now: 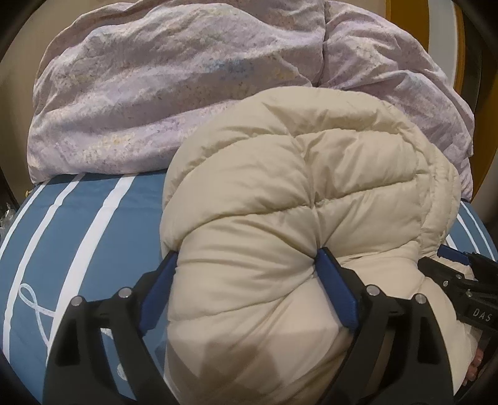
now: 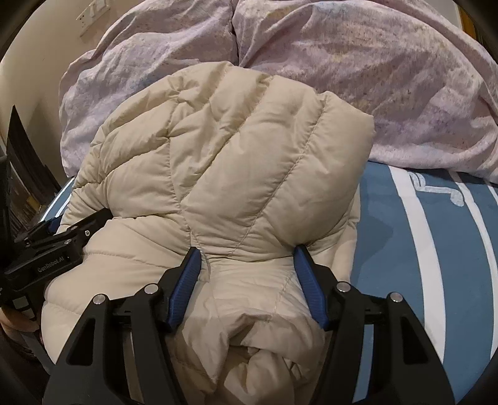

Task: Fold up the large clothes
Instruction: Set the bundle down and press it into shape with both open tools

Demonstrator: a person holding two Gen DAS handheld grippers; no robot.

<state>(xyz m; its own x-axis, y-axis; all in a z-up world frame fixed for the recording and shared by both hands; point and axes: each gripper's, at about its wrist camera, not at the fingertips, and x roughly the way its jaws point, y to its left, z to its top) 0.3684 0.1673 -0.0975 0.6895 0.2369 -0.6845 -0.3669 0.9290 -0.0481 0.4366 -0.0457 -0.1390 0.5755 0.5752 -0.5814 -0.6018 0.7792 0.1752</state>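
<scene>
A cream quilted puffer jacket point(image 1: 295, 187) lies bunched and folded over on the bed. In the left wrist view my left gripper point(image 1: 246, 255) has a thick roll of it between its blue pads, and the right pad dents the fabric into creases. My right gripper point(image 2: 246, 249) pinches another padded fold of the jacket point(image 2: 233, 140), both pads pressed into its sides. The two grippers sit side by side on the jacket's near edge: the right gripper point(image 1: 460, 268) shows at the left view's right edge, and the left gripper point(image 2: 62, 233) at the right view's left edge.
The jacket rests on a blue sheet with white stripes point(image 1: 77, 233) point(image 2: 435, 249). A crumpled lilac duvet point(image 1: 155, 93) point(image 2: 389, 78) is heaped right behind it. A wall with a socket plate point(image 2: 90, 15) and a dark object point(image 2: 21, 174) stand beyond the bed's left side.
</scene>
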